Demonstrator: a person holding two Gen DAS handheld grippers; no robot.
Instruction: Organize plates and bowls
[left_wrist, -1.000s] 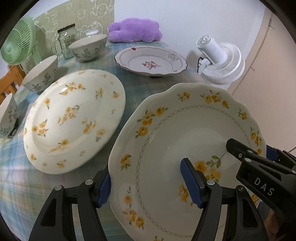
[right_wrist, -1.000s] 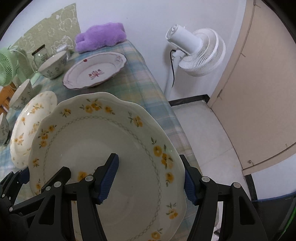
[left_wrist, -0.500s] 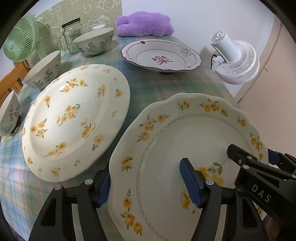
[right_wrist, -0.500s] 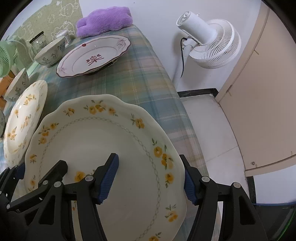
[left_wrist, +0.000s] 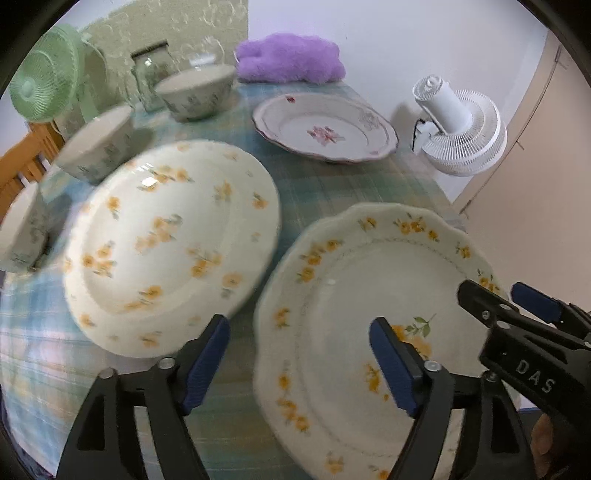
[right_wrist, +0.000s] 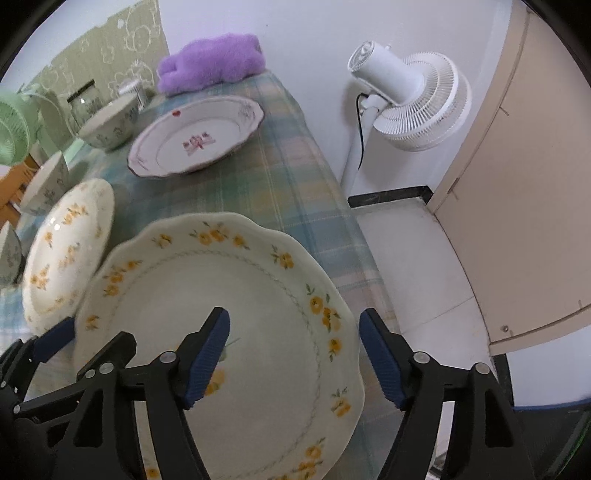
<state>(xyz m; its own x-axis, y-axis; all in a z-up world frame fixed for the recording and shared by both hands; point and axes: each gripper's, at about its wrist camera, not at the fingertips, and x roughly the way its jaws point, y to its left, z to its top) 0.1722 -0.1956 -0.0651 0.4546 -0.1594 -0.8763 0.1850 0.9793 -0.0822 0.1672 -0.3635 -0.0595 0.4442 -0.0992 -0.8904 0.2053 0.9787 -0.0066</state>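
While both sets of jaws are opening, the left gripper (left_wrist: 299, 365) and right gripper (right_wrist: 293, 356) each straddle an edge of the scalloped plate (left_wrist: 369, 295) at lower right, pads clear, apparently releasing it beside the round plate (left_wrist: 170, 243).

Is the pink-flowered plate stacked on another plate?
No, the pink-flowered plate sits alone on the checked tablecloth, apart from both yellow-flowered plates.
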